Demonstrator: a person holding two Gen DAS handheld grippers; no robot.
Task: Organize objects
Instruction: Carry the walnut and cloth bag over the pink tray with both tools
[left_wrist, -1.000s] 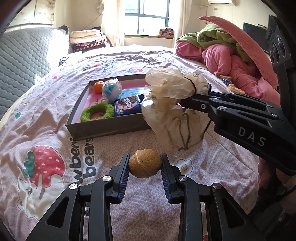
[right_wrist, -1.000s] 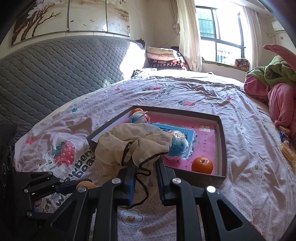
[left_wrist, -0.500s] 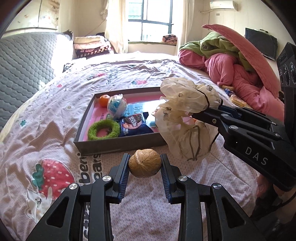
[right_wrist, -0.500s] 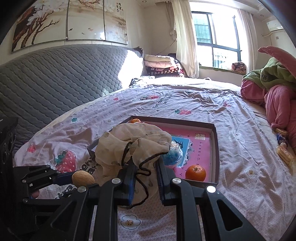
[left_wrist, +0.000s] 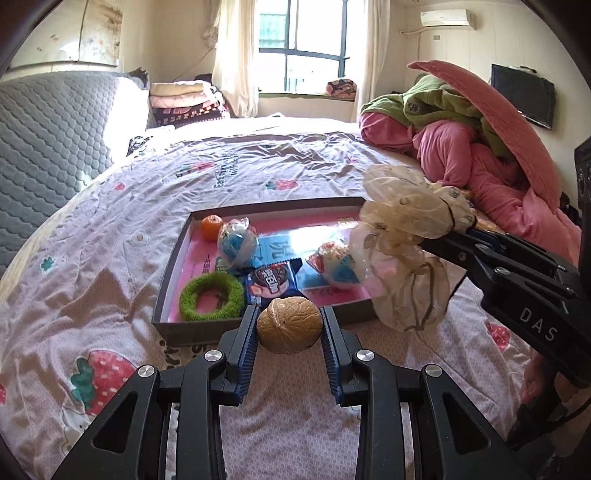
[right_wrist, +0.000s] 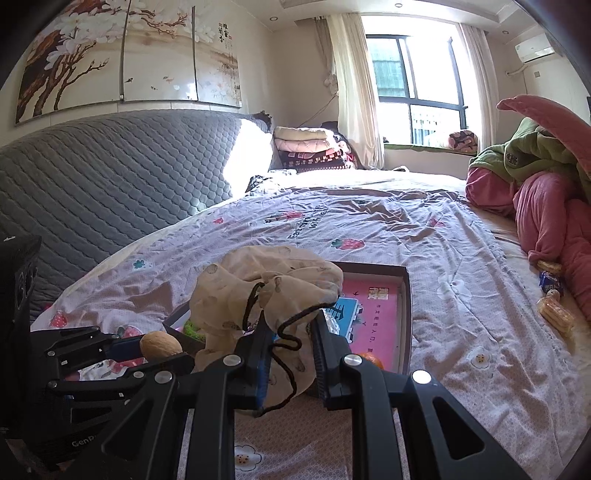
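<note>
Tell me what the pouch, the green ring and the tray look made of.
Pouch: thin, sheer beige fabric, crumpled and translucent, with a dark drawstring.
Green ring: fuzzy, matte pile, probably chenille or plush.
Tray: likely cardboard; thin, flat, dark walls, glossy pink printed lining.

Bright daylight is admitted through the window (left_wrist: 299, 48), where panes are blown out to white. A glaring patch is cast on the grey headboard (right_wrist: 243, 147). Soft shadows are thrown across the bed (left_wrist: 258, 177). Edges are bent and darkened by fisheye distortion; focus is kept sharp.
</note>
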